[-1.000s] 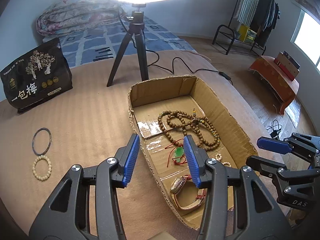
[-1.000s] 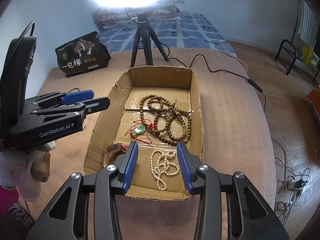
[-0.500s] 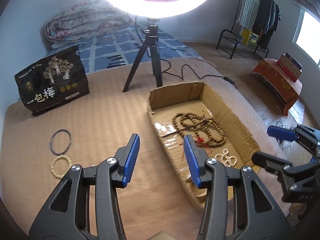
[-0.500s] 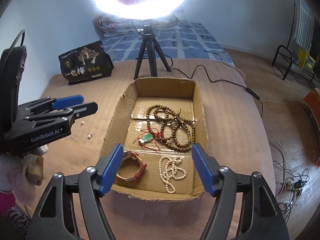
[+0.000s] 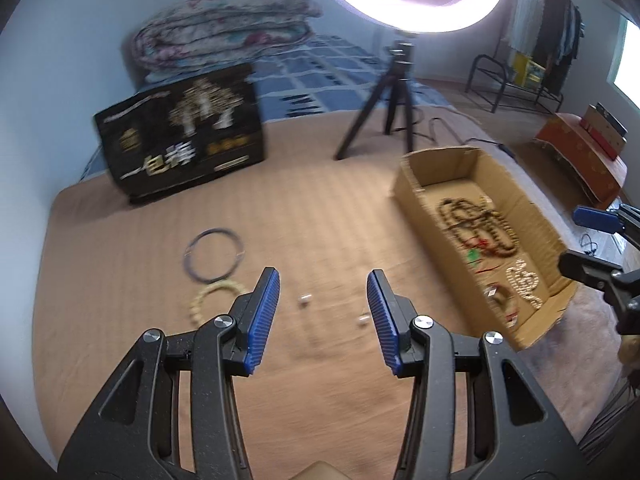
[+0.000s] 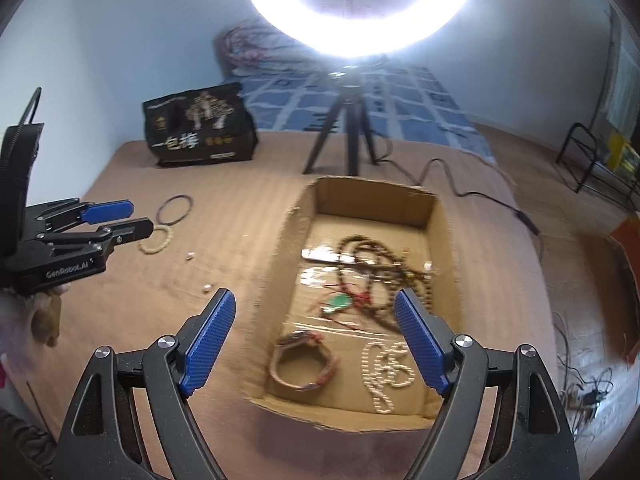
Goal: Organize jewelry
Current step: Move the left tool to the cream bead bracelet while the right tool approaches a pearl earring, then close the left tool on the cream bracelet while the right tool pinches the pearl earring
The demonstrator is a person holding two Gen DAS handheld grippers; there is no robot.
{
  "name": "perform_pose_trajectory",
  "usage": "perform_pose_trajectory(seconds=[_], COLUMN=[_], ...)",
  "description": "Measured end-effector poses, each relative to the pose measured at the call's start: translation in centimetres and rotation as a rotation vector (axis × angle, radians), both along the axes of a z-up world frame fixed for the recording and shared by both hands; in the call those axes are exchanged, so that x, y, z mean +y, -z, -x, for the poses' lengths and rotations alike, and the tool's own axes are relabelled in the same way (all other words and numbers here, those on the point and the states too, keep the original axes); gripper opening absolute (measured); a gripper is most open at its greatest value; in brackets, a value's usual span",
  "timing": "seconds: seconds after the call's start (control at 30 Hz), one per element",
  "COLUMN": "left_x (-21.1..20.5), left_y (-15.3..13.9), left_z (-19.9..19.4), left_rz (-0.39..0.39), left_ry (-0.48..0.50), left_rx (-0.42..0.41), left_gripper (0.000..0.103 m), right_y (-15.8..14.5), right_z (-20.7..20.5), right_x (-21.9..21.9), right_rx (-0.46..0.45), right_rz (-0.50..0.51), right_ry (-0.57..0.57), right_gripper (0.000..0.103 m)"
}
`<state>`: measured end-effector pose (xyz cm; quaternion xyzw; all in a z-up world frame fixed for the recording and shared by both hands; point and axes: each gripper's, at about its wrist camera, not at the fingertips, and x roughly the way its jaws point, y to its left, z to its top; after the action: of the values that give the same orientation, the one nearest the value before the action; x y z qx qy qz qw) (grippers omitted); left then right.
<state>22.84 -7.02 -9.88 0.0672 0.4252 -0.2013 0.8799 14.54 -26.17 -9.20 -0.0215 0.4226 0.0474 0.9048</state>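
A cardboard box (image 6: 442, 232) on the brown bed cover holds a brown bead necklace (image 6: 380, 260), a green pendant (image 6: 338, 303), a watch (image 6: 304, 360) and a pearl string (image 6: 386, 368). On the cover to the box's left lie a dark bangle (image 5: 214, 254), a cream bead bracelet (image 5: 212, 298) and two small white beads (image 5: 306, 299). My left gripper (image 5: 323, 312) is open and empty above the cover, near the two beads. My right gripper (image 6: 316, 340) is wide open and empty above the box's near left wall.
A black snack bag (image 5: 180, 136) stands at the back left. A ring light on a black tripod (image 5: 394, 92) stands behind the box, its cable running right. Folded bedding (image 5: 224, 40) lies against the far wall. The bed edge drops to a wooden floor at right.
My left gripper has swung left, away from the box toward the loose jewelry on the cover. My right gripper has opened wide and pulled back and up from the box.
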Motion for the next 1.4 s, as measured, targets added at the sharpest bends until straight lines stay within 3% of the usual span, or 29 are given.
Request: perform_pose_trajectory(seconds=[0.3, 0.63, 0.9, 1.0, 1.4], left_x=[6.9, 11.1, 11.4, 11.2, 10.8], left_y=[2.2, 5.8, 8.2, 8.9, 10.9], left_z=[-2.1, -4.6, -6.4, -7.0, -8.6], left_rz=[0.033, 0.070, 0.103, 0.110, 0.106], left_ry=[-0.112, -0.190, -0.199, -0.198, -0.207], left_rx=[0.063, 0.154, 0.225, 0.241, 0.278], left_gripper=[0.046, 0.046, 0.046, 0.044, 0.039], right_y=[1.3, 4.4, 7.5, 8.5, 10.9], right_z=[-2.4, -6.8, -10.0, -10.9, -13.4], right_x=[5.0, 9.5, 11.2, 11.4, 12.6], right_rx=[0.075, 0.201, 0.298, 0.327, 0.370], right_rz=[0.016, -0.060, -0.105, -0.116, -0.150], right_ry=[-0.098, -0.166, -0.165, -0.153, -0.137], right_gripper=[0.082, 0.081, 0.062, 0.059, 0.039])
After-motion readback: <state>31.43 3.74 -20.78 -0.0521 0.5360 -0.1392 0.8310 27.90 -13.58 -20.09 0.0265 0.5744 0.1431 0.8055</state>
